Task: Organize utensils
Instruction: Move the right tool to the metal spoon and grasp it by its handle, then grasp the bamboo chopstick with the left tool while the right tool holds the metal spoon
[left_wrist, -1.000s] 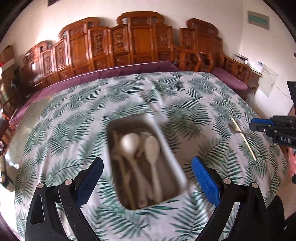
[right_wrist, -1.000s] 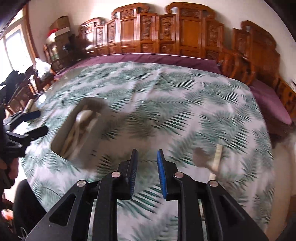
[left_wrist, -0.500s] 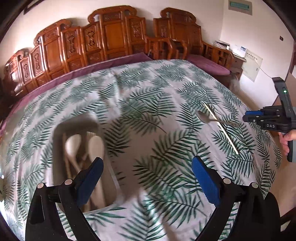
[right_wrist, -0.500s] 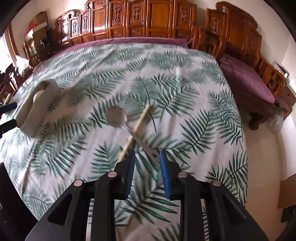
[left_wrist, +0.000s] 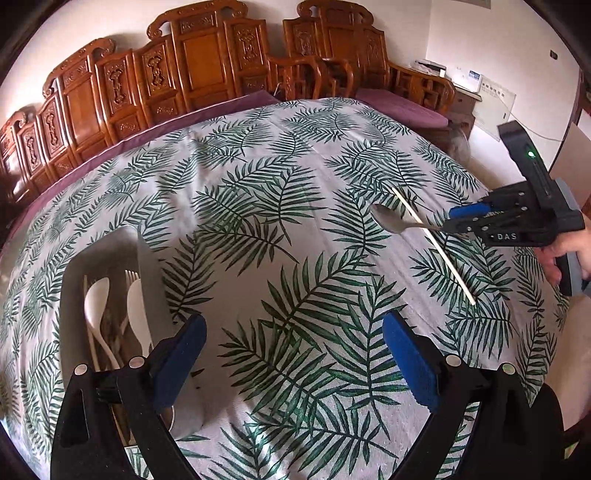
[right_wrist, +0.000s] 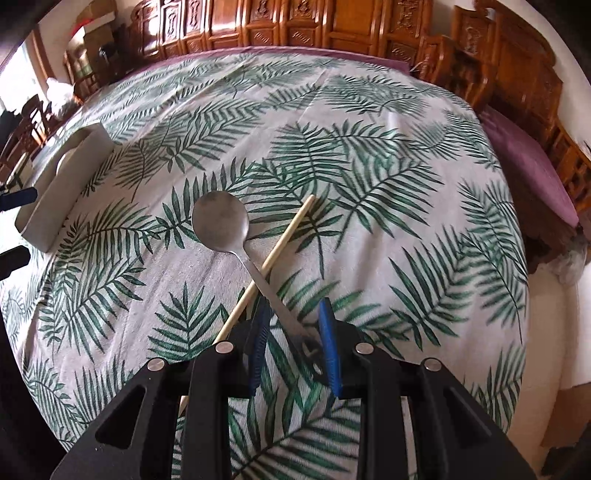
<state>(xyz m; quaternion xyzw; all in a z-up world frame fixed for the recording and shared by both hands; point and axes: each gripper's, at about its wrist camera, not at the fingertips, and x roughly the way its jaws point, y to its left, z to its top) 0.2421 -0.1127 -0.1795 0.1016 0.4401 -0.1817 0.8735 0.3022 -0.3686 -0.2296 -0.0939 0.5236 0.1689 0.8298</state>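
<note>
You face a row of carved wooden chairs (left_wrist: 192, 70) lined against a pale wall (left_wrist: 480, 40). Just in front of them lies the purple cushion (left_wrist: 399, 105); the leaf-print tablecloth (left_wrist: 280, 229) spreads nearer. Left of the chairs, daylight enters a window (right_wrist: 22, 62).

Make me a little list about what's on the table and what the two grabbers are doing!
table: covered by a leaf-print cloth
spoon: metal, lying on the cloth, handle crossing over the chopstick
chopstick: one pale stick, lying under the spoon's handle
tray: white, at the left, holding pale spoons and a fork
right gripper: jaws apart around the spoon's handle, not closed on it yet
left gripper: wide open, holding nothing, near the tray
</note>
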